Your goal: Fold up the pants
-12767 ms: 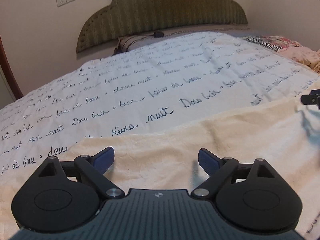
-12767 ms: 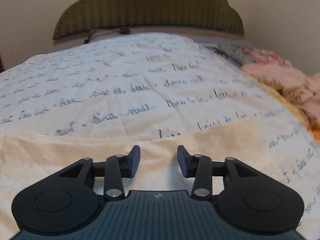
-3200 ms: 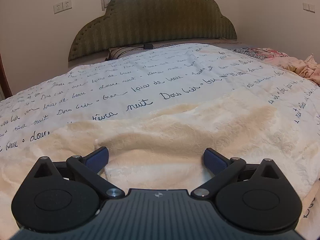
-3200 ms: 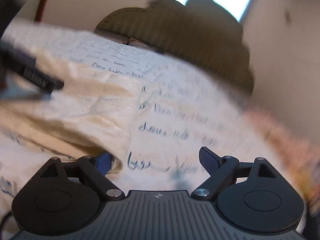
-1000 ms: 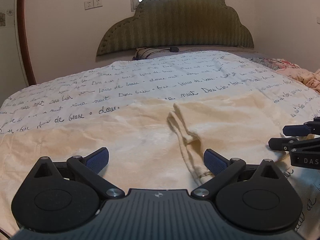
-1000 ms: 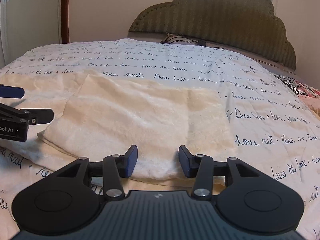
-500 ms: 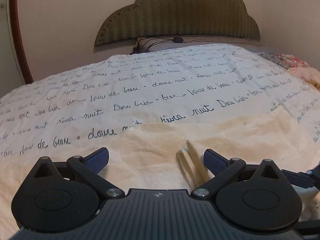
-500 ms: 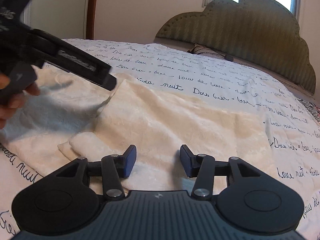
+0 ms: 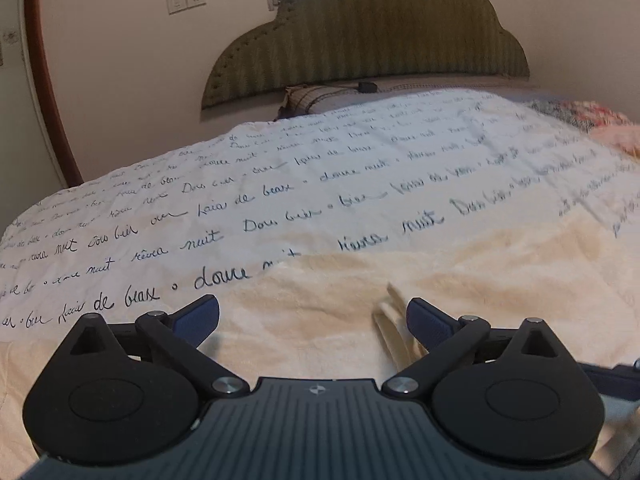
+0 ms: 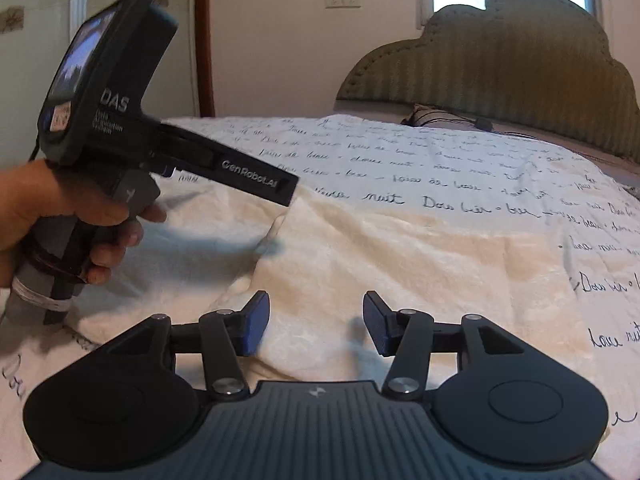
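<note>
Closer in now on the cream pants (image 9: 440,272), half-folded across the bed (image 9: 280,184). Left hand-held gripper (image 9: 313,314) wide open, empty; right hand-held gripper (image 10: 316,322) half open, empty. Fold ready for another pass.

One pants (image 10: 400,248), two hand-held grippers (image 10: 316,320).

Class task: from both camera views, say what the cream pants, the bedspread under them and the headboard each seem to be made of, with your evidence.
Pants: probably plush fleece; fuzzy, matte nap.
Bedspread: likely smooth woven cotton; flat surface printed with script.
Headboard: apparently upholstered ribbed fabric; olive stripes, studded edge.
</note>
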